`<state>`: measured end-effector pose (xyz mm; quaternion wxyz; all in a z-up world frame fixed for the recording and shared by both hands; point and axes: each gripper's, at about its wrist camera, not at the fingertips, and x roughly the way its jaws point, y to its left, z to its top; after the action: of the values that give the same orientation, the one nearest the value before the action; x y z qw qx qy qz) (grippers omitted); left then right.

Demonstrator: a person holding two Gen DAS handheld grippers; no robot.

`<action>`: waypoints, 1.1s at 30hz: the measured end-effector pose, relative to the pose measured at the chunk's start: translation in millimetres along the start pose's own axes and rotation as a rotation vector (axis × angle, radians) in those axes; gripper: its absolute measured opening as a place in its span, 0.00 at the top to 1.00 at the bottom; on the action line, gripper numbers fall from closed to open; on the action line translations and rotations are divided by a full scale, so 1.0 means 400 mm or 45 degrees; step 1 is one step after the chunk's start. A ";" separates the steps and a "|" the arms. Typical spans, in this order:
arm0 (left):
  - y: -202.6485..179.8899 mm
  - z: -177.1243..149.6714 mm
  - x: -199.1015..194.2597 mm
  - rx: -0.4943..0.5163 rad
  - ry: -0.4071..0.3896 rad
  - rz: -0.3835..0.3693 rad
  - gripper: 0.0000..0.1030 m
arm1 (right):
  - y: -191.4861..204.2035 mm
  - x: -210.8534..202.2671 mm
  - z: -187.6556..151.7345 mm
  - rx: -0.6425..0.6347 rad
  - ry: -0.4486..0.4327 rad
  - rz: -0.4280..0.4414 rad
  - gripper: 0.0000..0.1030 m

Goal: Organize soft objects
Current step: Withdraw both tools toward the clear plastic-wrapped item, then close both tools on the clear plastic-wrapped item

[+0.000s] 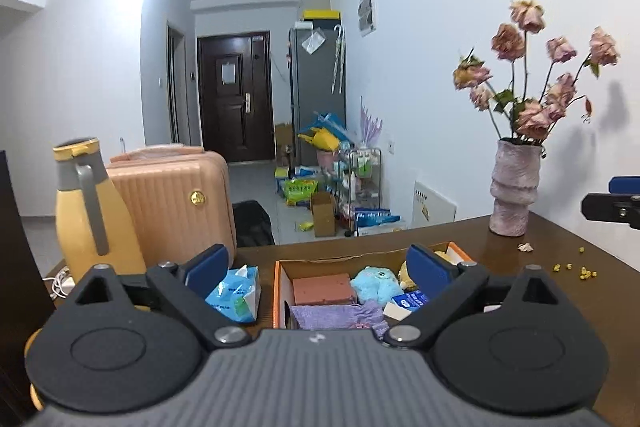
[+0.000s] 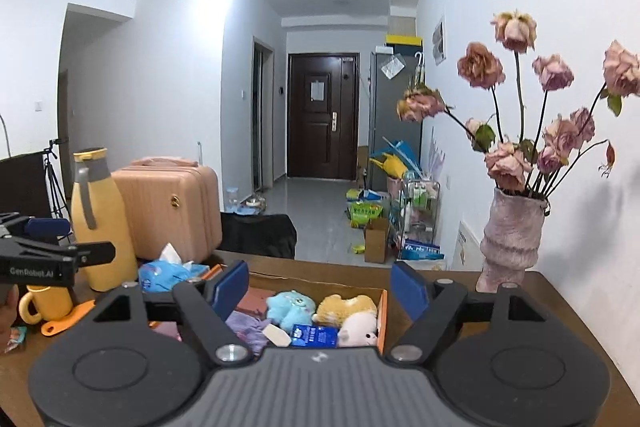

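A tall yellow plastic bottle with a grey strap (image 2: 102, 223) stands upright at the far left of the dark brown wooden table (image 2: 560, 303). Near it sits a small yellow mug (image 2: 42, 303). Behind the bottle, off the table, is a ribbed peach hard-shell suitcase (image 2: 176, 211). At the far right corner a rough pink ceramic vase (image 2: 510, 239) holds dried pink roses (image 2: 520, 163). Small yellow crumbs (image 1: 576, 269) lie scattered near the vase. Down the hallway is a dark brown door (image 2: 322, 115).
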<state>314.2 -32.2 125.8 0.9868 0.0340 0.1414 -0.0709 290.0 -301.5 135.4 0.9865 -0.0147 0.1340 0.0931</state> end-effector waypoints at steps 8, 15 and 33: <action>-0.015 -0.159 -0.199 -0.080 -0.045 0.012 0.00 | 0.042 -0.174 -0.177 0.100 -0.074 0.049 0.18; -0.047 -0.380 -0.368 -0.053 0.025 -0.002 0.00 | 0.090 -0.385 -0.404 0.136 -0.120 -0.008 0.13; -0.153 -0.365 -0.100 -0.119 0.264 -0.214 0.09 | -0.070 -0.163 -0.495 0.426 0.170 0.038 0.30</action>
<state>226.8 -74.8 -5.5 0.9580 -0.0170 0.2482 -0.1427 181.9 -351.5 -37.9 0.9626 0.1454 0.2132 0.0828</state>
